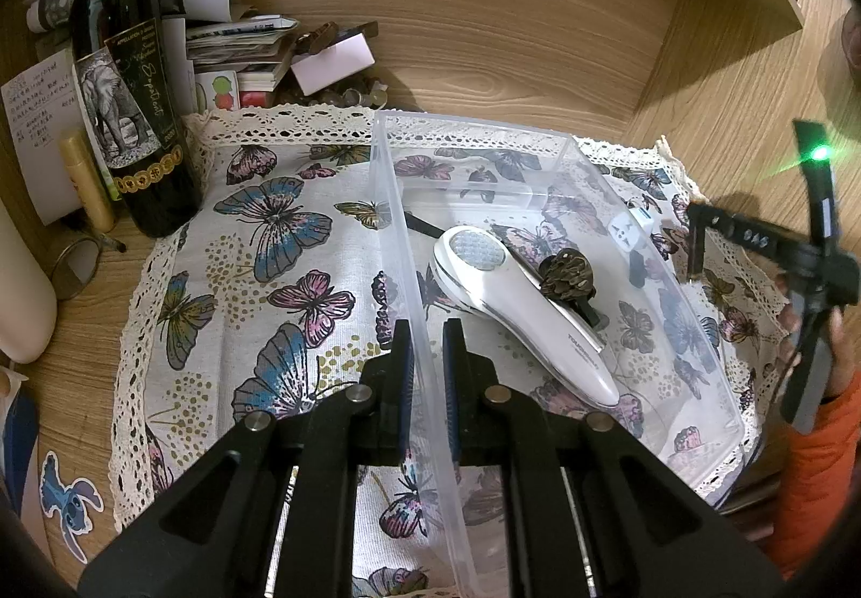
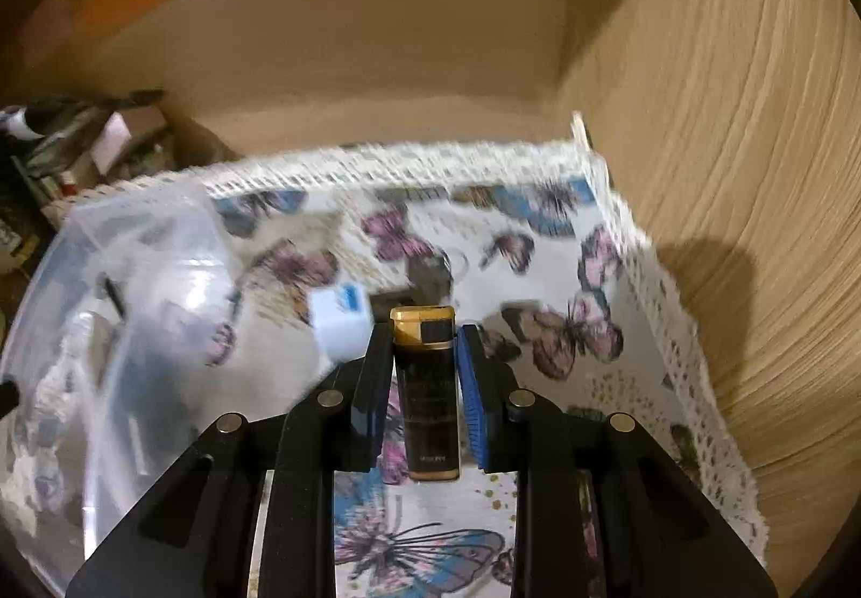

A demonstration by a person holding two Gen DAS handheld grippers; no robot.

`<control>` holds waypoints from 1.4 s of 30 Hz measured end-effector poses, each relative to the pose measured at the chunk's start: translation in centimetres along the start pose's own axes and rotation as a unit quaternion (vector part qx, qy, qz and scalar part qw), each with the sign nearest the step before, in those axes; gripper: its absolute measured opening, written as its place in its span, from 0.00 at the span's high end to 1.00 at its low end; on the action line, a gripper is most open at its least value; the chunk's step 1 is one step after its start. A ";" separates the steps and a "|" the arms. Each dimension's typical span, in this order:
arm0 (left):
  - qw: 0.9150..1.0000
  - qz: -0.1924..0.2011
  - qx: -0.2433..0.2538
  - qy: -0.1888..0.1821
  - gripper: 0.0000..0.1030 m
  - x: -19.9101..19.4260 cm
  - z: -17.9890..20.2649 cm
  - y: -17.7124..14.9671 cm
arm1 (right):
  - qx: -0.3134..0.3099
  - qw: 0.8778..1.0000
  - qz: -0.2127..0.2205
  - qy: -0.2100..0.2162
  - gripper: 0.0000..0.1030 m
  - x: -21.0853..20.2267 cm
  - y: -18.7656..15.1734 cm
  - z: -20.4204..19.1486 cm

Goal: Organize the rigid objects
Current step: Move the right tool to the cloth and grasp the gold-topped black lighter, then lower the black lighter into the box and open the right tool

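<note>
A clear plastic bin lies on the butterfly cloth. Inside it are a white handheld device and a dark patterned clip. My left gripper is shut on the bin's left wall. My right gripper is shut on a black and gold lighter and holds it above the cloth, right of the bin. A white plug adapter lies on the cloth just left of the lighter; it also shows in the left wrist view. The right gripper shows at the right edge there.
A dark wine bottle stands at the back left beside a gold tube, papers and a stack of small items. A round mirror lies at the left. Wooden walls close the back and right.
</note>
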State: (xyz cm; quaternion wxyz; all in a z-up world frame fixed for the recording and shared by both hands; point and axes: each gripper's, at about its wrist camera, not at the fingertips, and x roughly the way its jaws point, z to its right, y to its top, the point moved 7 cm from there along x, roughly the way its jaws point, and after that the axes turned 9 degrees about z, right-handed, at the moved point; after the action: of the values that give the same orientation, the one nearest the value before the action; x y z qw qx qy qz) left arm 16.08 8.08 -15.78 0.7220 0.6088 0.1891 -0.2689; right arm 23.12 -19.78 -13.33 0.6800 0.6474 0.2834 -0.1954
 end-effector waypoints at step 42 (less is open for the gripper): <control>1.000 0.001 0.000 -0.001 0.91 0.0 0.1 0.0 | -0.153 0.973 -0.010 0.175 0.78 -0.5 -0.4 -18.3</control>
State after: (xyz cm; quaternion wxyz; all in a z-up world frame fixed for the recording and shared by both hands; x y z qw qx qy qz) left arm 16.09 7.97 -15.78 0.7223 0.6087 0.1885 -0.2688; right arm 20.05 -1.77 -13.32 0.7091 0.5567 0.4309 -0.0400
